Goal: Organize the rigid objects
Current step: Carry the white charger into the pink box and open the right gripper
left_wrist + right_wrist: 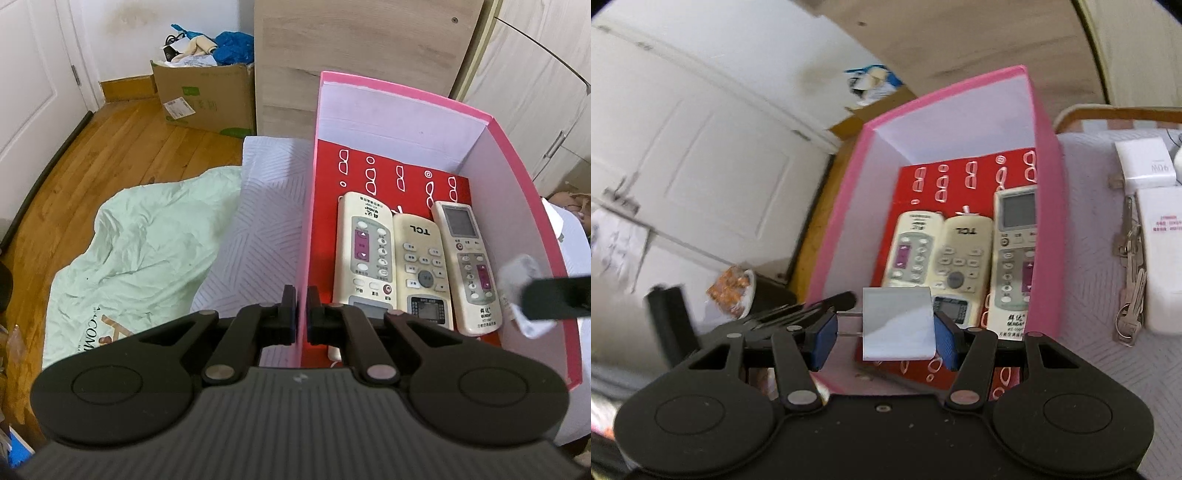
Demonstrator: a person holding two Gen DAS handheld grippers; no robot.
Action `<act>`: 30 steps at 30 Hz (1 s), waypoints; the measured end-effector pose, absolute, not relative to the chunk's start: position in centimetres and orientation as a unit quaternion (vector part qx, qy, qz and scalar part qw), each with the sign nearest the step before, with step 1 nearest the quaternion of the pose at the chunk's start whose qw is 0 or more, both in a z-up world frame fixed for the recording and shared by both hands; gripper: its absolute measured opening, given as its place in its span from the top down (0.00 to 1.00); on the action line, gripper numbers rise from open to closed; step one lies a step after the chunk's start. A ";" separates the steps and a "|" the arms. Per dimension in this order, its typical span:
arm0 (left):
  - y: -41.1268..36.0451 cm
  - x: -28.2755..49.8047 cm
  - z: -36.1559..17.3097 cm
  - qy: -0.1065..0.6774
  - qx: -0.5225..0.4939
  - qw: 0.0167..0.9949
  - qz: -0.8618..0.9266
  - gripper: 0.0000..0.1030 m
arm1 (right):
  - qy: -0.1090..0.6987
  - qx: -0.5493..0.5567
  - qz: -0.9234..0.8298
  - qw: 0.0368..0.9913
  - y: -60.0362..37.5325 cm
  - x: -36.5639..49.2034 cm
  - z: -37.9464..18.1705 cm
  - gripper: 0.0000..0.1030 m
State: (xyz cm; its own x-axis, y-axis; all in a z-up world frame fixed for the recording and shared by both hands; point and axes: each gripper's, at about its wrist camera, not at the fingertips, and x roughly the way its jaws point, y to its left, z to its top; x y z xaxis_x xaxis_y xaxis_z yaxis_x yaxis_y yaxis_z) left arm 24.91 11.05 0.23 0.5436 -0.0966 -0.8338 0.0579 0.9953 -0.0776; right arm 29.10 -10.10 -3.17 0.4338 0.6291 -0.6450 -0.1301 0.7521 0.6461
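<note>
A pink box (406,92) with a red patterned floor stands on the bed. Three air-conditioner remotes lie side by side in it: a cream one (364,254), a TCL one (421,266) and a white one (469,258). My left gripper (302,314) is shut on the box's left wall. My right gripper (886,341) hovers over the box's (1049,184) near end, shut on a white plug charger (897,323). The charger's prongs point at the left pad. In the left wrist view that charger (517,269) shows blurred at the box's right wall, beside a black finger (554,299).
To the right of the box, a bunch of keys (1130,280) and white charger blocks (1145,166) lie on the quilted bed cover (1089,332). A green sheet (140,251) hangs over the bed's left side above the wooden floor. A cardboard box (207,99) stands by the wall.
</note>
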 end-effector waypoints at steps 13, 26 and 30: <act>11.2 24.9 0.2 0.477 -0.030 0.877 -0.044 0.96 | 0.475 0.197 0.183 0.838 -4.7 32.8 -3.5 0.41; 11.5 24.8 -0.3 0.487 -0.033 0.871 -0.056 0.94 | 0.415 0.181 0.181 0.873 -6.4 32.8 -1.5 0.30; 11.7 24.8 0.0 0.482 -0.035 0.873 -0.058 0.95 | 0.333 0.103 0.220 0.911 -6.9 28.9 1.7 0.27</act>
